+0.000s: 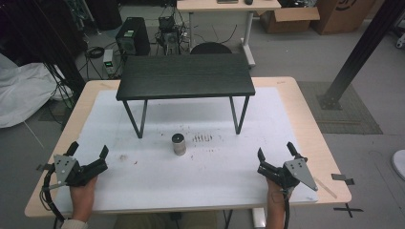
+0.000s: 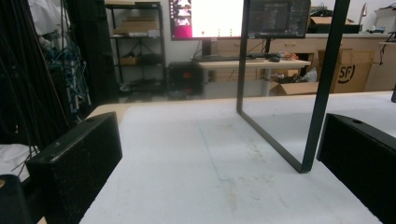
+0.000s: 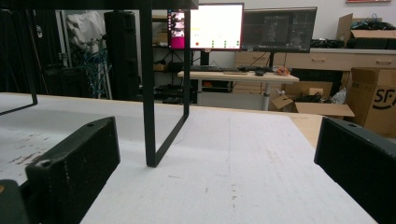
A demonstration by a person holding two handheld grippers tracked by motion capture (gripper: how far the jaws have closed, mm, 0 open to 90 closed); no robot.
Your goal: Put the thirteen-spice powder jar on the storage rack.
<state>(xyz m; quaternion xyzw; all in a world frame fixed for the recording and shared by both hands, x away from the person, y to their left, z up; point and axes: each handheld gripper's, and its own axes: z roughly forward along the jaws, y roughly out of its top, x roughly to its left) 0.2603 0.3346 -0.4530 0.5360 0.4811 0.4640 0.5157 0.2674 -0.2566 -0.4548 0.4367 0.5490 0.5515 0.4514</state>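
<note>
A small grey metal cylinder (image 1: 178, 144) stands upright on the white mat (image 1: 210, 167), just in front of a low black stand (image 1: 185, 75). My left gripper (image 1: 89, 152) rests near the mat's front left corner, held by a hand, its jaws wide open and empty. My right gripper (image 1: 277, 153) sits near the front right, also open with nothing between the jaws. In the left gripper view the two jaws frame the stand's black leg (image 2: 322, 93). The right gripper view looks past its own jaws at another leg (image 3: 147, 93) of the stand.
The black stand rises on thin metal legs over the back half of the mat. Dark smudges (image 1: 202, 138) mark the mat right of the cylinder. Beyond the table are a desk with monitors (image 3: 219, 25), cardboard boxes (image 3: 373, 98) and a computer tower (image 1: 133, 36).
</note>
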